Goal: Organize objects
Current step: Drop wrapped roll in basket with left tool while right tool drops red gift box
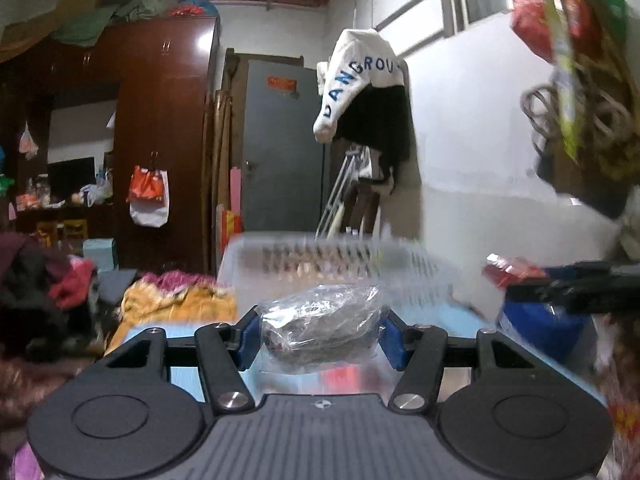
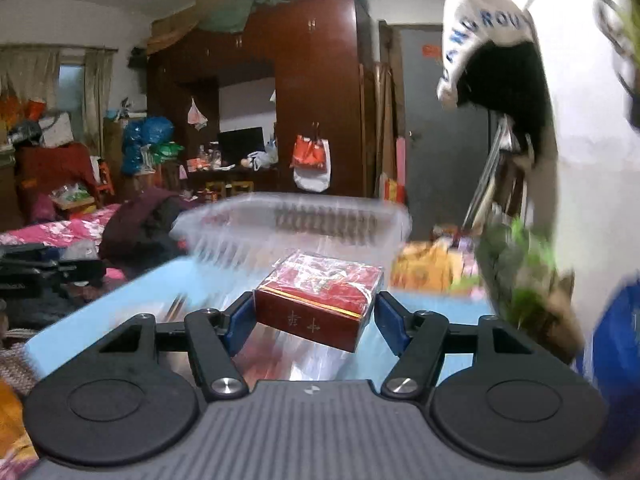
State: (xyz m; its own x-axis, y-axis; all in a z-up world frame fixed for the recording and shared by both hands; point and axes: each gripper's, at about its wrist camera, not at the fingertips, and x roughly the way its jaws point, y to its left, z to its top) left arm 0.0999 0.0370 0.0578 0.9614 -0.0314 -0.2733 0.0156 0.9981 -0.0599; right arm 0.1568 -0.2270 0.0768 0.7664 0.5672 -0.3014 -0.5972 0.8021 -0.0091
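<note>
My left gripper [image 1: 318,334] is shut on a clear plastic bag with a dark bundle inside [image 1: 320,326] and holds it above the light blue table [image 1: 440,316]. A clear slotted plastic basket [image 1: 344,260] stands just beyond it. My right gripper [image 2: 314,316] is shut on a red box wrapped in film [image 2: 318,296] and holds it tilted above the table [image 2: 120,288], in front of the same basket [image 2: 296,220]. The right gripper with its red box shows at the right of the left wrist view [image 1: 560,280].
A green-leafed packet and brown bag [image 2: 524,272] sit at the table's right. A blue object [image 1: 540,332] stands at the right. Clothes lie heaped on the bed [image 1: 176,300]. A wardrobe [image 1: 160,140], a grey door [image 1: 280,140] and hanging clothes [image 1: 360,80] are behind.
</note>
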